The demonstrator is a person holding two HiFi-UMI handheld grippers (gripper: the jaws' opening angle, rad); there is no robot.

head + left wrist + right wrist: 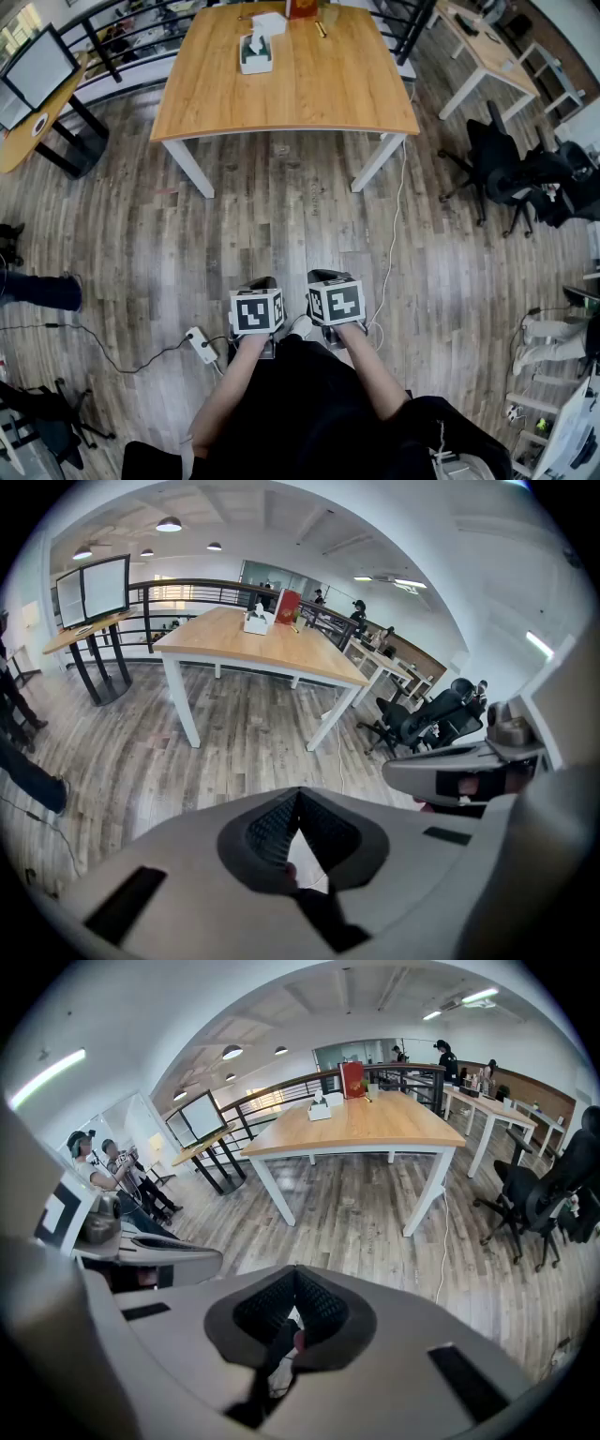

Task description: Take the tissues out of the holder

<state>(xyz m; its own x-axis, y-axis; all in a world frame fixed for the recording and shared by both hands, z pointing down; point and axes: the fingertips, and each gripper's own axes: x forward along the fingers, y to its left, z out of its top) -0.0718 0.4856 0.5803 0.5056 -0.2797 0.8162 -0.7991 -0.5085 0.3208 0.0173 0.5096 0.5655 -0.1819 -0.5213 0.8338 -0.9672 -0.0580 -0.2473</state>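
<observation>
The tissue holder [255,56] stands on the far part of the wooden table [309,94], with white tissue [268,22] sticking up out of it. It shows small in the left gripper view [256,622] and in the right gripper view [320,1108]. Both grippers are held close to the person's body over the floor, well short of the table. My left gripper [262,284] has its jaws closed tip to tip with nothing between them [298,796]. Beside it, my right gripper [325,277] is likewise shut and empty [295,1274].
A red box [302,7] stands at the table's far edge. A power strip [202,344] and cables lie on the wood floor by the person's feet. Office chairs [506,169] stand at the right, a monitor desk [37,84] at the left, and another person's leg [37,289] at the left edge.
</observation>
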